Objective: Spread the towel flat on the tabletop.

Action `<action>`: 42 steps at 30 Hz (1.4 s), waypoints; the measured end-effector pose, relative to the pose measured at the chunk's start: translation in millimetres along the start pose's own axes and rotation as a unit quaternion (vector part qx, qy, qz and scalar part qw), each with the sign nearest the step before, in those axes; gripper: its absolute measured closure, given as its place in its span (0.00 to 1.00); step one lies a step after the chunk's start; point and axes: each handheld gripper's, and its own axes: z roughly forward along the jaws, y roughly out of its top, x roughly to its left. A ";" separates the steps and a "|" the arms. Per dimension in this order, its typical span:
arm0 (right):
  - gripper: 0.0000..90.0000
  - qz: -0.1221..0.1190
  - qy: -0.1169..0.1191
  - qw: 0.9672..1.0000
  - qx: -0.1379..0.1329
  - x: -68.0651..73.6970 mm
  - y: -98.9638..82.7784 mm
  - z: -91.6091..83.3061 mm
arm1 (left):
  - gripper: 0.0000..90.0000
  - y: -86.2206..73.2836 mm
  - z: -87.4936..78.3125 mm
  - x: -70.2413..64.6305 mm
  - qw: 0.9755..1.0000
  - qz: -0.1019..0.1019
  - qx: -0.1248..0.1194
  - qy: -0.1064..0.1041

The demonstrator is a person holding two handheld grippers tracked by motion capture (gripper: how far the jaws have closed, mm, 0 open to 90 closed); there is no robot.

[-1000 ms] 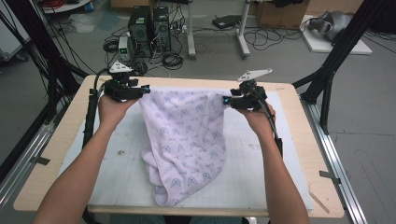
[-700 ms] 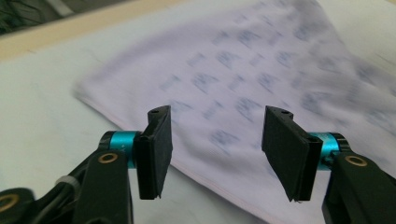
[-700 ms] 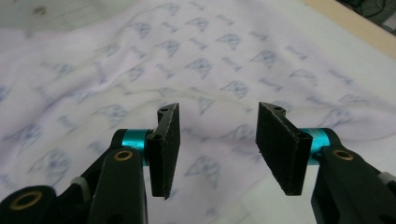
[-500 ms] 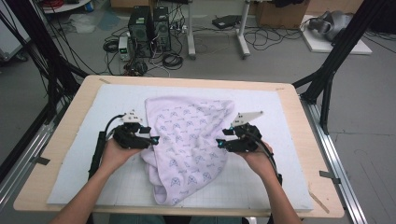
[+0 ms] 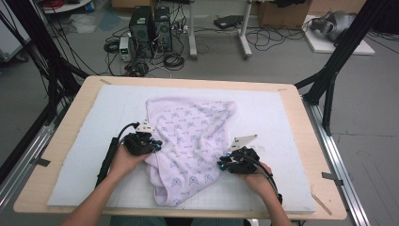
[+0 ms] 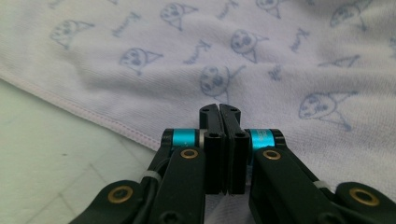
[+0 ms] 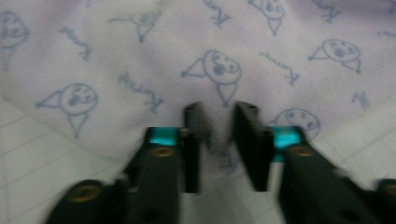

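On the white mat (image 5: pixel 84 141), printed cloth (image 5: pixel 193 136) lying rumpled, left gripper (image 6: pixel 219 108) just clamped tight on nothing at its edge, right gripper (image 7: pixel 219 109) closing, narrow gap left over the cloth.

floor: grey (image 5: pixel 282 61) | computer towers (image 5: pixel 150 23) | cables (image 5: pixel 273 37) | black frame poles (image 5: pixel 339 52)

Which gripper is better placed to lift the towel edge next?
Left gripper: jaws together at the towel's hemmed edge. Right gripper jaws, just closing, show a gap over the cloth.
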 end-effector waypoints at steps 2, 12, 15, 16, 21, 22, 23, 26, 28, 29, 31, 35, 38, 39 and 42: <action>0.95 0.001 0.008 1.000 0.003 -1.1 1.4 -0.2 | 0.98 1.0 -4.1 3.8 1.000 -0.011 -0.016 0.006; 0.96 -0.011 0.003 1.000 -0.027 -9.1 39.2 -12.8 | 0.99 6.7 -6.4 43.6 0.994 -0.058 -0.043 0.079; 0.96 0.000 0.001 0.999 -0.037 -19.1 53.9 -3.7 | 0.99 4.4 -1.7 59.7 0.991 -0.078 -0.040 0.102; 0.96 0.000 -0.004 0.999 -0.042 -21.1 57.0 -0.9 | 0.98 2.9 -0.6 64.8 0.990 -0.087 -0.039 0.102; 0.91 0.026 0.003 0.999 -0.041 -37.8 67.0 18.4 | 0.81 4.7 -15.6 63.7 0.991 -0.092 -0.055 0.073; 0.88 0.029 0.005 0.998 -0.047 -38.2 66.5 16.5 | 0.78 6.5 -22.7 60.8 0.992 -0.089 -0.062 0.068; 0.85 0.028 0.007 0.998 -0.051 -37.1 65.9 13.2 | 0.73 7.9 -29.6 57.0 0.992 -0.082 -0.071 0.061; 0.76 0.017 0.000 0.998 -0.062 -29.9 62.9 -2.1 | 0.67 11.7 -47.1 42.6 0.994 -0.062 -0.083 0.041; 0.72 0.015 0.001 0.998 -0.069 -24.4 59.8 -12.7 | 0.63 12.9 -55.5 30.0 0.995 -0.049 -0.079 0.023; 0.72 0.011 0.000 0.997 -0.073 -21.0 57.5 -17.5 | 0.61 12.5 -58.2 22.4 0.996 -0.040 -0.080 0.016; 0.69 0.004 -0.005 0.997 -0.080 -13.5 52.3 -24.9 | 0.59 10.9 -61.4 7.3 0.997 -0.019 -0.074 0.009; 0.64 -0.003 -0.006 0.997 -0.080 0.2 41.5 -30.8 | 0.53 4.7 -62.9 -17.4 0.997 -0.003 -0.068 -0.020; 0.60 -0.010 0.000 0.997 -0.080 10.2 30.2 -28.3 | 0.49 -1.6 -65.6 -36.8 0.997 0.011 -0.069 -0.043; 0.59 -0.011 0.001 0.997 -0.074 13.9 25.9 -25.2 | 0.47 -3.8 -66.0 -42.5 0.996 0.015 -0.068 -0.055; 0.54 -0.015 0.009 0.998 -0.066 21.7 17.1 -14.5 | 0.43 -13.0 -64.6 -58.7 0.995 0.032 -0.056 -0.081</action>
